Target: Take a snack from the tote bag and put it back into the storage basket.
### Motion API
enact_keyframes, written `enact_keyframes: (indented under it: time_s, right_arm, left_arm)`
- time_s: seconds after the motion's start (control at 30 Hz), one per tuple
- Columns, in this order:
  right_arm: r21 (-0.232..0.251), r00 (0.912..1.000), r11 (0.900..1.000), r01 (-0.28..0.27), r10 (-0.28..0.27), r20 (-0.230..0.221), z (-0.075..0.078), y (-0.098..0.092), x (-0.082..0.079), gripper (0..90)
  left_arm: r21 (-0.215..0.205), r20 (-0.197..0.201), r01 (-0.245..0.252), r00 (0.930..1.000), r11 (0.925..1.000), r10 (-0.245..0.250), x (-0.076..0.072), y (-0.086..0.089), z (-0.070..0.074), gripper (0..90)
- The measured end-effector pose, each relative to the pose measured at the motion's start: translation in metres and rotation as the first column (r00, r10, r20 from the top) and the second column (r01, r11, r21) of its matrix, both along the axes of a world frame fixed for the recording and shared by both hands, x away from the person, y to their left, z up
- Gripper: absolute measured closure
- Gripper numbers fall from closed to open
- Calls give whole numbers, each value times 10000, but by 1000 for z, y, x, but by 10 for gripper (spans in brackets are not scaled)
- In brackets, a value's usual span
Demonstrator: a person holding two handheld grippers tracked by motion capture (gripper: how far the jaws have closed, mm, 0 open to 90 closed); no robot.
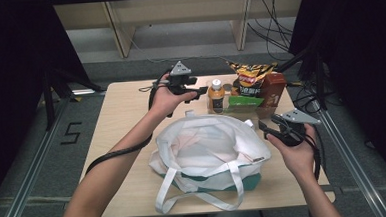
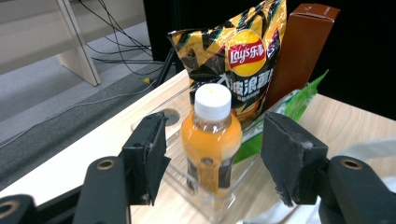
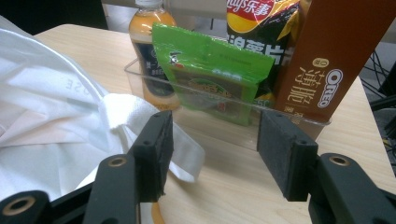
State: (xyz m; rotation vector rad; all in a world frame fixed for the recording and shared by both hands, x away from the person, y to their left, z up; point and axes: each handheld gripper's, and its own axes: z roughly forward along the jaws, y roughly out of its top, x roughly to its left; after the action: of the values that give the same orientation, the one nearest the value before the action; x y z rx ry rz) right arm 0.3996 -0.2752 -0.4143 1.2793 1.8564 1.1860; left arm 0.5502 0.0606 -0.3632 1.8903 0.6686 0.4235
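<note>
A white tote bag [image 1: 208, 148] lies open in the middle of the table, also at the left of the right gripper view [image 3: 46, 107]. Behind it a clear tray [image 1: 231, 110] holds an orange drink bottle [image 1: 216, 94], a chips bag [image 1: 249, 78], a green packet [image 1: 244, 102] and a brown Oreo box [image 1: 272, 89]. My left gripper [image 1: 200, 92] hangs just left of the bottle, open and empty. In its own view the bottle [image 2: 212, 135] stands a little beyond the open left gripper [image 2: 217, 140]. My right gripper [image 1: 269, 124] is open at the bag's right rim, facing the green packet [image 3: 210, 79] and Oreo box [image 3: 327, 60].
The table's far edge lies just behind the tray, with cables on the floor beyond it. Bare wood shows left of the bag and between the bag and the tray [image 3: 133, 79]. The bag's long handles [image 1: 200, 198] trail toward the near edge.
</note>
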Motion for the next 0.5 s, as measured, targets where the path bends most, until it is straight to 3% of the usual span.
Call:
enact_keyframes:
  time_s: [0.37,0.5]
  right_arm:
    - [240,9998,9997,77,-73,-171,0,3,-1,464]
    - [69,9998,10000,54,-53,-177,1,2,-2,464]
  left_arm:
    - [-56,254,-26,9997,10000,28,-29,34,2,403]
    - [-185,576,-60,9983,9998,71,-44,48,1,401]
